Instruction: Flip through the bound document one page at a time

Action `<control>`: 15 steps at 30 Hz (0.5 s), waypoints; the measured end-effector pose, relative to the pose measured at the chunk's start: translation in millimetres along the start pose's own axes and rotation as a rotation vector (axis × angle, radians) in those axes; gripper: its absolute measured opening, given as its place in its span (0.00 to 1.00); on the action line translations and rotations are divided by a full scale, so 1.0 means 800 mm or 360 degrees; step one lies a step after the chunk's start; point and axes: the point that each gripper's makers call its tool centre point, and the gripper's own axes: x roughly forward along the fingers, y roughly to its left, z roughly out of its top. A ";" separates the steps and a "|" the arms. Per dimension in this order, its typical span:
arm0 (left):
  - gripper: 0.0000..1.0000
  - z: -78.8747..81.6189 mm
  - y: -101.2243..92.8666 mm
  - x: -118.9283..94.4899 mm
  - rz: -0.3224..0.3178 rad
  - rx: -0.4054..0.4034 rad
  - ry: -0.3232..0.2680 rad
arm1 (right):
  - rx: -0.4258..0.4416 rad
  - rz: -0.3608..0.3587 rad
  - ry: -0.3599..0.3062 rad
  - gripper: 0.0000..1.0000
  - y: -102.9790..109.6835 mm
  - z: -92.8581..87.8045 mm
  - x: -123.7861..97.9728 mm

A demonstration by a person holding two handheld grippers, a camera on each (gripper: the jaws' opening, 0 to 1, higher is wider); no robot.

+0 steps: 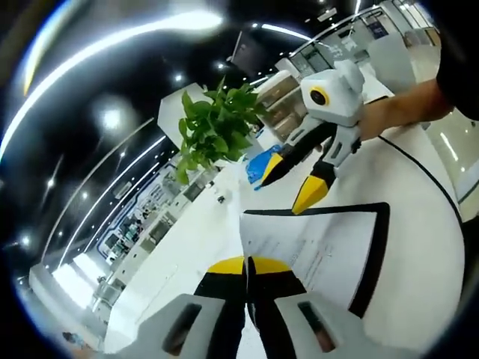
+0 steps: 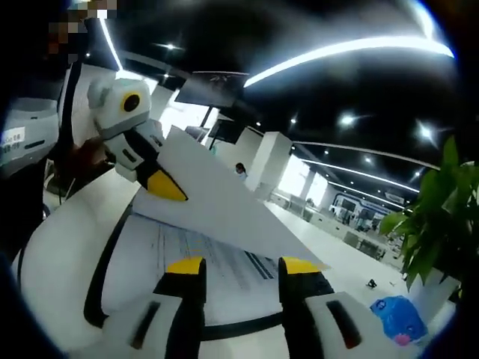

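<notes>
Here the bound document (image 2: 187, 254) lies open on the white table (image 1: 419, 247), close to its near edge, with a dark border showing around the pages. The left gripper (image 1: 247, 263) has its jaws pressed together, and in the right gripper view (image 2: 166, 187) it carries a lifted page (image 2: 224, 206) on a slant over the spread, so it looks clamped on that sheet, though the pinch itself is hard to see. The right gripper (image 2: 243, 265) hovers over the lower pages, jaws apart, holding nothing; in the left gripper view (image 1: 299, 183) it hangs over the far edge of the document.

To turn this well, I would carry the sheet over in a gentle arc toward the spine, keeping only one leaf pinched, and let the free gripper steady the stack.

The binding is hidden. A potted plant (image 1: 217, 127) and a blue packet (image 2: 397, 314) sit towards the table's far end; the print is too blurred to read.
</notes>
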 end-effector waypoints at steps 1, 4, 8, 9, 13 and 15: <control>0.02 0.000 0.000 0.000 0.0005 -0.0004 -0.0001 | 0.0002 0.0003 0.0000 0.40 0.000 0.000 0.000; 0.02 0.000 0.002 0.000 0.0023 -0.0017 -0.0002 | 0.0002 0.0006 0.0002 0.40 0.001 -0.001 0.000; 0.02 -0.001 0.006 -0.002 0.0055 -0.0041 -0.0003 | 0.0010 0.0016 0.0003 0.40 0.003 -0.001 0.001; 0.02 -0.001 0.007 -0.002 0.0064 -0.0049 -0.0004 | 0.0009 0.0017 0.0004 0.40 0.003 -0.001 0.001; 0.02 -0.001 0.009 -0.003 0.0090 -0.0065 -0.0005 | 0.0011 0.0021 0.0006 0.40 0.004 -0.002 0.002; 0.02 -0.003 0.011 -0.003 0.0110 -0.0082 -0.0003 | 0.0011 0.0021 0.0008 0.40 0.003 -0.002 0.002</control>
